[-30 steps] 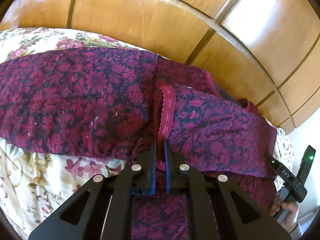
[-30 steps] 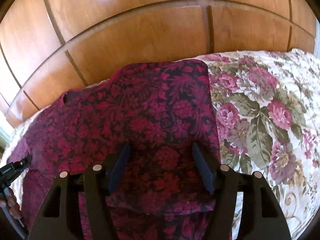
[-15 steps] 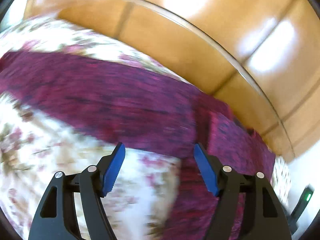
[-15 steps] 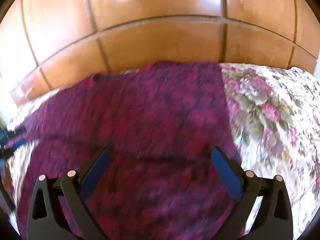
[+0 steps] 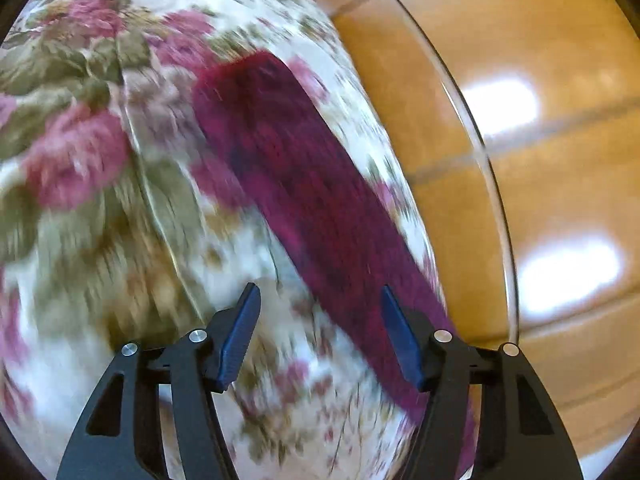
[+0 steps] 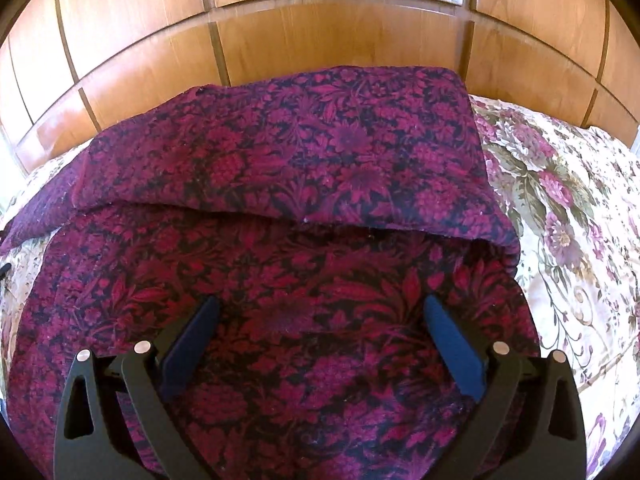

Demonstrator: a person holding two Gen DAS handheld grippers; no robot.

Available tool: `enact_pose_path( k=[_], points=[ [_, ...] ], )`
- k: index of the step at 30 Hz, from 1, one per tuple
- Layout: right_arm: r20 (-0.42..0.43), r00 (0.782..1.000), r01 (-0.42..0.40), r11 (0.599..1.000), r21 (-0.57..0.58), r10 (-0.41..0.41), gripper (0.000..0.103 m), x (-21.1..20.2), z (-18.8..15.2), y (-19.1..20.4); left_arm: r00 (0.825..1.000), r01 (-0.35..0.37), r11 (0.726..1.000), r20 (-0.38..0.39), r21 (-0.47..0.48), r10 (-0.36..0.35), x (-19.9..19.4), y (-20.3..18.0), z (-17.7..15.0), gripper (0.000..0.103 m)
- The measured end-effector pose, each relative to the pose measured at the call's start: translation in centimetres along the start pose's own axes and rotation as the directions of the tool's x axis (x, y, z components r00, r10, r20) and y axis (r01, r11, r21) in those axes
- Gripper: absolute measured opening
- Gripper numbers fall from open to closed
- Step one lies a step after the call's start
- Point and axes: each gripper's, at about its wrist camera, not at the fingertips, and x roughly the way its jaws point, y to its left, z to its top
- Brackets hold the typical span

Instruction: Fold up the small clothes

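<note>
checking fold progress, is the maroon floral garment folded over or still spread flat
Folded over. In the right wrist view the maroon garment has its far layer doubled back, its edge crossing the lower layer.

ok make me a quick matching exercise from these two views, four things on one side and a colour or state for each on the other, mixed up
Things
1. left gripper
2. garment
3. bedspread
4. wooden panelling

Colour or state
A. cream with pink flowers and green leaves
B. jaws open, holding nothing
C. glossy orange-brown with dark grooves
D. dark magenta floral print, top layer folded over the lower one

Pairs: 1-B, 2-D, 3-A, 4-C
</note>
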Motion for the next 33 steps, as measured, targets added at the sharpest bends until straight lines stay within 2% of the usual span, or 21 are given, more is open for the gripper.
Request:
enact_pose_path(
  k=[3,5,7,8,10,12,14,17,21,23,25,30,32,33],
  points=[
    [-0.004,1.000,0.010,1.000,-0.006,-0.010,0.101,0.1,0.0,0.1,0.999,-0.032,0.999,0.005,-0.041,0.032,1.1,-0.1,1.7,0.062],
    [-0.006,1.000,0.013,1.000,-0.009,-0.013,0.101,0.2,-0.1,0.3,0.999,-0.047,0.999,0.024,-0.012,0.047,1.7,-0.8,2.6,0.060],
    [-0.007,1.000,0.015,1.000,-0.009,-0.015,0.101,0.2,0.0,0.2,0.995,-0.091,0.995,0.034,0.027,0.090,2.3,-1.5,3.1,0.036],
    [-0.006,1.000,0.017,1.000,-0.010,-0.017,0.101,0.2,0.0,0.3,0.993,-0.113,0.993,0.023,0.045,0.112,2.7,-1.7,3.5,0.020],
    [-0.006,1.000,0.020,1.000,-0.012,-0.020,0.101,0.3,-0.1,0.3,0.993,-0.120,0.990,0.029,0.076,0.118,2.3,-2.7,3.2,0.018],
    [-0.006,1.000,0.020,1.000,-0.010,-0.020,0.101,0.3,0.0,0.3,0.995,-0.087,0.978,0.056,0.189,0.077,1.3,-5.0,2.2,0.018],
    [-0.005,1.000,0.019,1.000,-0.008,-0.019,0.101,0.3,0.0,0.3,0.997,-0.060,0.950,0.057,0.306,0.045,0.6,-7.7,0.2,0.018],
    [-0.005,1.000,0.018,1.000,-0.008,-0.018,0.101,0.3,0.0,0.3,0.999,0.033,0.894,0.018,0.447,-0.045,0.0,-12.1,-3.6,0.018],
    [-0.002,1.000,0.013,1.000,-0.003,-0.013,0.101,0.3,-0.1,0.2,0.984,0.180,0.794,-0.108,0.580,-0.144,0.1,-17.5,-10.9,0.018],
    [-0.001,1.000,0.012,1.000,-0.002,-0.012,0.101,0.2,-0.1,0.2,0.976,0.217,0.744,-0.167,0.632,-0.142,1.2,-19.4,-14.4,0.018],
    [0.002,1.000,0.009,1.000,0.001,-0.009,0.101,0.2,-0.1,0.1,0.968,0.241,0.710,-0.216,0.661,-0.128,2.3,-20.5,-17.3,0.018],
    [0.012,1.000,-0.011,1.000,0.018,0.011,0.101,0.1,-0.1,-0.2,0.946,0.279,0.673,-0.316,0.685,-0.070,5.6,-22.1,-23.6,0.018],
    [0.014,1.000,-0.017,1.000,0.021,0.016,0.101,0.1,-0.1,-0.3,0.945,0.269,0.655,-0.325,0.706,-0.038,6.8,-22.5,-25.3,0.026],
    [0.015,1.000,-0.019,1.000,0.022,0.018,0.101,0.0,-0.1,-0.3,0.943,0.268,0.637,-0.333,0.723,-0.019,7.3,-22.7,-26.0,0.037]
  ],
)
